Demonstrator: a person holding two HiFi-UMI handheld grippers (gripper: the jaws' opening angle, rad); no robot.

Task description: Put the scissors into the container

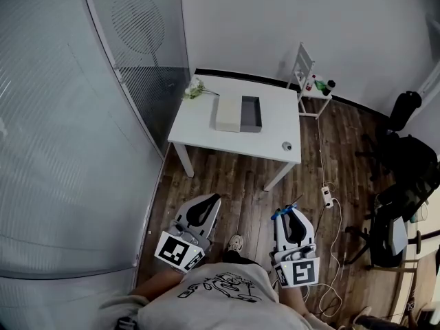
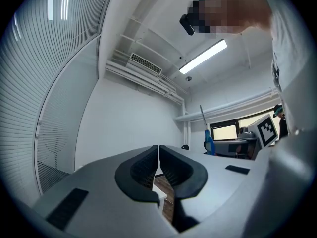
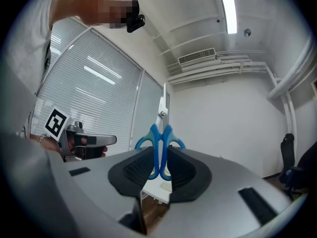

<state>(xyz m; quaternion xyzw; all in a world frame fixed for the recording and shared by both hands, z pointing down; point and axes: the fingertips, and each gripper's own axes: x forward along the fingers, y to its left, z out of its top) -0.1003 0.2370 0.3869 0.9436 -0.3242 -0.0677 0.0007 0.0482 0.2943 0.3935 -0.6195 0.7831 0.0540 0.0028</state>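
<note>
right tongs [image 3: 159, 168]: grasping scissors [image 3: 160, 133], blades straight out | left tongs [image 2: 158, 157]: clenched, empty | container [image 1: 251, 113]: well ahead on tabletop [image 1: 199, 128], slightly left of right tongs

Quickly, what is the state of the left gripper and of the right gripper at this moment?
Left gripper: closed, holding nothing.
Right gripper: closed on the blue-handled metal scissors, held by the handles.
</note>
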